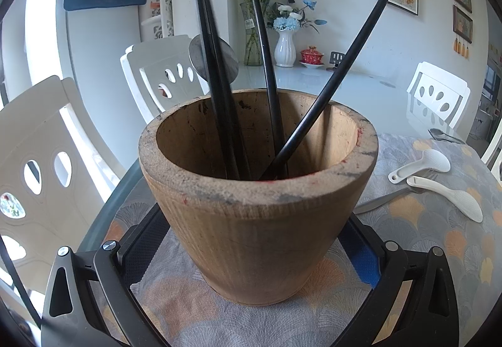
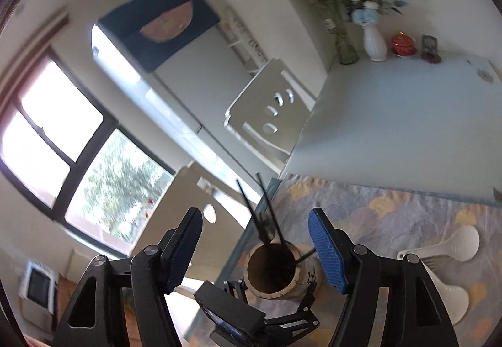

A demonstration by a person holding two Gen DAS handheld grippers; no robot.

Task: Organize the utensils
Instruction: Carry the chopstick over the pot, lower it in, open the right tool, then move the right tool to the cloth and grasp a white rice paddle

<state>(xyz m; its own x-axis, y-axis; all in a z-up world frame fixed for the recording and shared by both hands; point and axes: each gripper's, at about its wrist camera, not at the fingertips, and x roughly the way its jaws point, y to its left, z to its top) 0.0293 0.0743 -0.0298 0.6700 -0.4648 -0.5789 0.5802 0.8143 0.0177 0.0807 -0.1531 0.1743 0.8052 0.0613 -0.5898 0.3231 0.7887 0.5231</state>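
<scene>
A wooden cup [image 1: 260, 221] stands on the patterned placemat [image 1: 439, 237] and holds several black chopsticks [image 1: 216, 96] and a metal spoon [image 1: 200, 55]. My left gripper [image 1: 251, 240] has its fingers on both sides of the cup's base, shut on it. My right gripper [image 2: 255, 240] is open and empty, high above the cup [image 2: 276, 268], where the left gripper [image 2: 257, 312] also shows. Two white rice spoons [image 1: 433, 160] [image 1: 455, 199], a metal utensil handle [image 1: 382, 199] and another metal spoon [image 1: 445, 135] lie on the mat to the right.
White chairs [image 1: 163, 74] stand around the glass table [image 1: 345, 86]. Vases with flowers [image 1: 285, 46], a red lidded cup [image 1: 311, 56] and a small stand sit at the table's far side. The table edge runs just left of the cup.
</scene>
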